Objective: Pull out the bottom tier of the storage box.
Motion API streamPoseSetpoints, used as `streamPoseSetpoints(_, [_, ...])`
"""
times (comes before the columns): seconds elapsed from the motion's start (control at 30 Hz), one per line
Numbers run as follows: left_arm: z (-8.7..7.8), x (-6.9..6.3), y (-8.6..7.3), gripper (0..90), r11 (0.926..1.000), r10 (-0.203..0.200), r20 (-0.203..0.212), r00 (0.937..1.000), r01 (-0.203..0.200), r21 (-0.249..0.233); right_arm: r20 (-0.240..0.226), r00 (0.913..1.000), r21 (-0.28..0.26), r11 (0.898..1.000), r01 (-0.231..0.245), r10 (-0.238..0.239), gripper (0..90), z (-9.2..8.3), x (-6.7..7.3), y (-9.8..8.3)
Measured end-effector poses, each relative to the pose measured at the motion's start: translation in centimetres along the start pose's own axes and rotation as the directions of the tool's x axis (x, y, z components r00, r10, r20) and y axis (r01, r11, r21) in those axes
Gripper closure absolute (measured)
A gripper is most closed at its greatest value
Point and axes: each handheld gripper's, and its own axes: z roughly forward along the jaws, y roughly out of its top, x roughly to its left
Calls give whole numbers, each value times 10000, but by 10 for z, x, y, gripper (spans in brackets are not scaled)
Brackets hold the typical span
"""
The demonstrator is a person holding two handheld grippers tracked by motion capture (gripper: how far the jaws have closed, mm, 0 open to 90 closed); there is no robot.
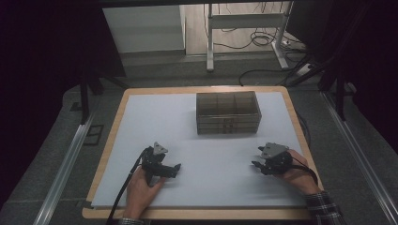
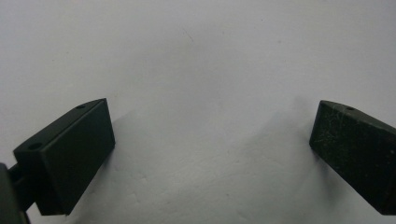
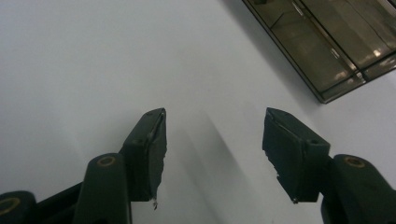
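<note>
Two grippers rest low over the white sheet that covers your worktop (image 1: 141,140), one in each of your hands. Your left gripper (image 1: 174,168) has its fingers (image 2: 70,158) spread wide with nothing between them; just bare white surface lies ahead of them. Your right gripper (image 1: 256,164) also has its fingers (image 3: 149,149) parted, somewhat less widely, and they hold nothing. A smoky transparent box (image 1: 228,112) with divided compartments and stacked drawer fronts stands well beyond both sets of fingers, toward the far side of the worktop; from your right gripper's view its corner (image 3: 322,46) sits ahead and off to the right of the fingers, clearly apart from them. Your two hands are well apart from each other, fingers pointing inward.
</note>
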Motion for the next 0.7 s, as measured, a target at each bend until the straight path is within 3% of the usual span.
streamPoseSetpoints(0.17, [0, 0, 0, 0, 10000, -5, -1, 10000, 5, -3, 214, 9990, 56, 9992, 391, -392, 427, 4, 3, 5])
streamPoseSetpoints(0.2, [0, 0, 0, 0, 10000, -2, -1, 10000, 2, 1, 496, 9967, 28, 9979, 642, -642, 440, 6, 5, 8])
streamPoseSetpoints(0.7, [0, 0, 0, 0, 10000, -6, -1, 10000, 6, -4, 1423, 9778, 145, 9880, 1536, -1540, 470, 21, 5, 20])
